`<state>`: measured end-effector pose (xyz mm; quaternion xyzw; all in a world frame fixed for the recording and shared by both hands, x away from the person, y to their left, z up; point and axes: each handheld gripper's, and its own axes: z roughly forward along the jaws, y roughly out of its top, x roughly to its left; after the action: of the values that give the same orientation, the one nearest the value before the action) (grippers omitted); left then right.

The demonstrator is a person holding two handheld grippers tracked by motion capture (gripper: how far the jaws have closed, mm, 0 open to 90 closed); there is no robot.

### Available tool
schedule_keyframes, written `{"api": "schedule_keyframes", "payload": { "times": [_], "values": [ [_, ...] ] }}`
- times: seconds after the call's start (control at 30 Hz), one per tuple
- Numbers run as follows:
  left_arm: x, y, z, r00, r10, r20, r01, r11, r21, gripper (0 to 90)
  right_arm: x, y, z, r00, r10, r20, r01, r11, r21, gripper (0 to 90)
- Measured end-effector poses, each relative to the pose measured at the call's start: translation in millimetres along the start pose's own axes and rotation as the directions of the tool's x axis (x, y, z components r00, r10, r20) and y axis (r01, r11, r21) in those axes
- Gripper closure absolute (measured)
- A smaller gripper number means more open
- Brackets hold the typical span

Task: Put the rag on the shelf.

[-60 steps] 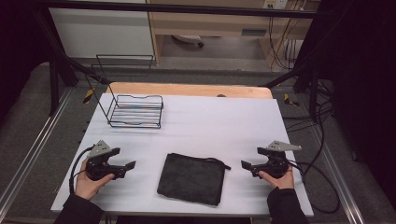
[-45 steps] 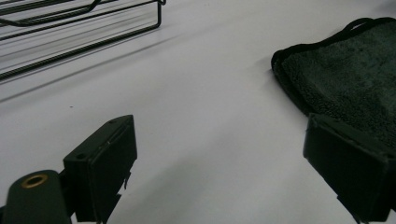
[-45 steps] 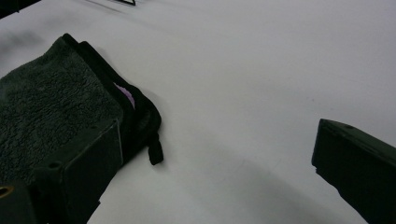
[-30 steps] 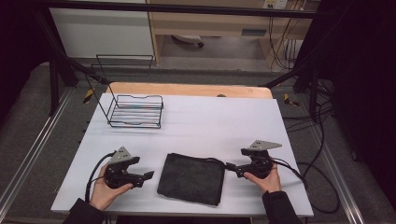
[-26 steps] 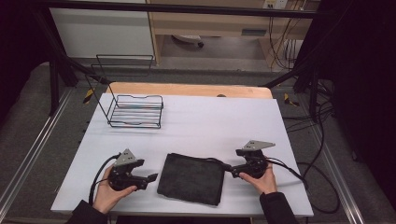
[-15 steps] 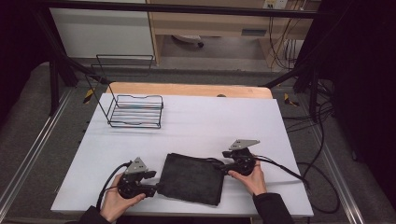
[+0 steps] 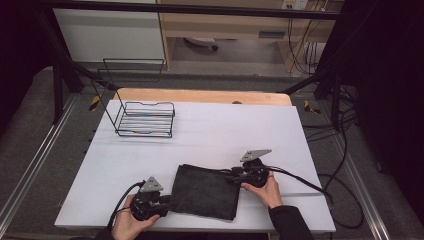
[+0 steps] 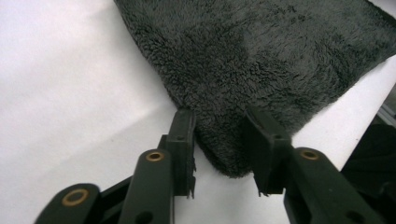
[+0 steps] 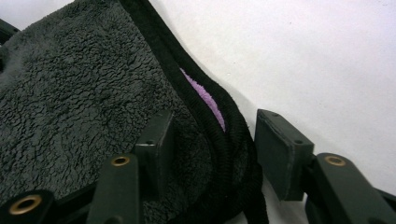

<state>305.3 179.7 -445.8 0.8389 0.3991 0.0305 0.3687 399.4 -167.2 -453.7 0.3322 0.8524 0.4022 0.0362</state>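
Dark towel [image 7: 206,191] lies flat at the near edge of the white table [image 7: 225,130], long axis running near-far, btwn your two hands. Your left gripper [image 7: 161,204] straddles its near-left corner; right gripper [image 7: 233,176] straddles the far-right corner w/ the black hem. Both sets of jaws have just been closing, cloth btwn them. Left pads look to be just touching the pile, though that's hard to confirm; right outer pad stands clear of the hem. Each hand is at its own corner, diagonal to the other.

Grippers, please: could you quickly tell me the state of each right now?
Left gripper: open, just closing around a corner of the dark towel.
Right gripper: open, just closing around another towel corner.
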Motion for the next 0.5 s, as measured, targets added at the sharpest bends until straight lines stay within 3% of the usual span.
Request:
{"api": "schedule_keyframes", "payload": {
  "times": [0.1, 0.27, 0.5],
  "values": [
    [0.2, 0.4, 0.5, 0.9999, -0.015, 0.007, 0.015, 0.9999, 0.005, 67.2, 0.3, -0.2, 0.1, 0.9999, 0.002, -0.011, -0.002, 1.000, 0.001, 56.7],
    [1.1, 2.7, 1.1, 0.9992, -0.029, 0.027, 0.028, 0.9994, 0.022, 74.7, 2.0, -0.2, -1.4, 0.9984, 0.030, -0.047, -0.030, 1.000, 0.009, 72.1],
    [5.7, 6.7, -0.1, 0.9979, -0.036, 0.053, 0.034, 0.9987, 0.037, 83.1, 5.2, 0.0, -5.2, 0.9980, 0.048, -0.041, -0.048, 0.999, 0.000, 77.9]
  ]
}}
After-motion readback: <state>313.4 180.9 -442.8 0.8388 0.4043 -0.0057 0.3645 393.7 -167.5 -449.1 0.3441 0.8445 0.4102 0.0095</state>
